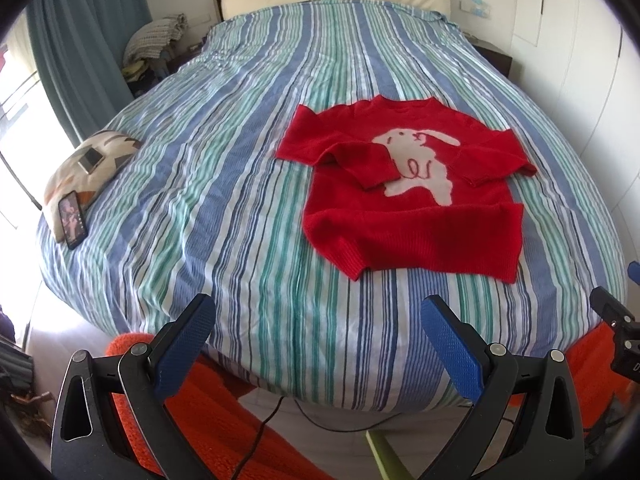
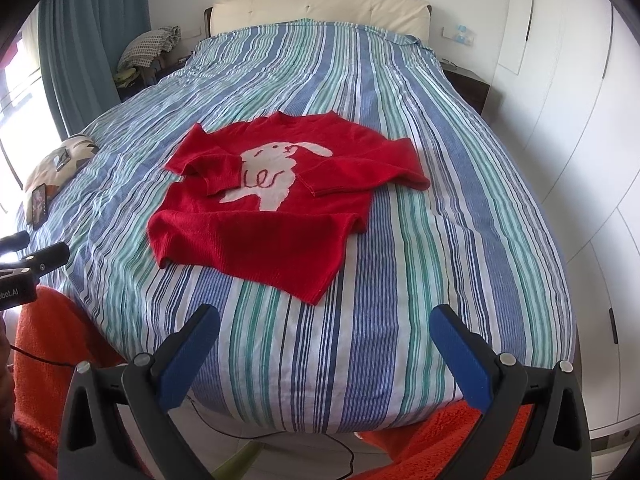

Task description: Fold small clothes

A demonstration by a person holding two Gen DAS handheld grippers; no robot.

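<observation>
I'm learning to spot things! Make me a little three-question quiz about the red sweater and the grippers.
1. True or false: the red knitted sweater with a white rabbit lies on the striped bedsheet.
2. Are both sleeves folded across the sweater's front? A) yes B) no
3. Fill in: the left gripper and right gripper are both ____.

Key: 1 true; 2 A; 3 open, holding nothing.

The red sweater (image 1: 404,220) is fuzzy matt knit; the bed (image 1: 240,184) wears crinkled striped cotton; the headboard (image 2: 320,10) looks like smooth leather, possibly
</observation>
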